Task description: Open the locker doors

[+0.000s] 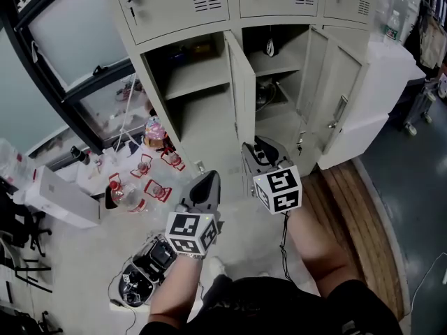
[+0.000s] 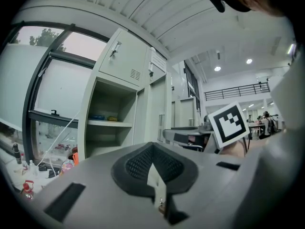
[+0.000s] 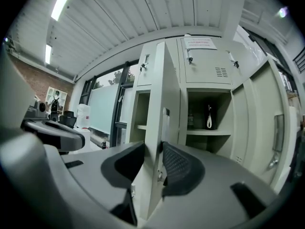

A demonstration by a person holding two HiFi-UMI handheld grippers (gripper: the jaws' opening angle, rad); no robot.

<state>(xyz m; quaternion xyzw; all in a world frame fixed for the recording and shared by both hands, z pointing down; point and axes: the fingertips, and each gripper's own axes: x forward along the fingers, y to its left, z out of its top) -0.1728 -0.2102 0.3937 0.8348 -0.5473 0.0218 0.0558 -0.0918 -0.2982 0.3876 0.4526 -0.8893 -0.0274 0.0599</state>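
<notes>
While your right hand-held gripper (image 3: pixel 151 163) pinches the free edge of the lower locker door (image 3: pixel 159 104) at frame centre, treat the lower row as largely done. Its compartments (image 1: pixel 195 82) stand exposed, and the right-hand door (image 1: pixel 342 96) at centre right of the head view is swung wide. Your left hand-held gripper (image 2: pixel 155 168), lower centre, is pressed together on nothing. Along the top of the head view the upper doors (image 1: pixel 181 2) are closed, and these appear to be what is left to open.
</notes>
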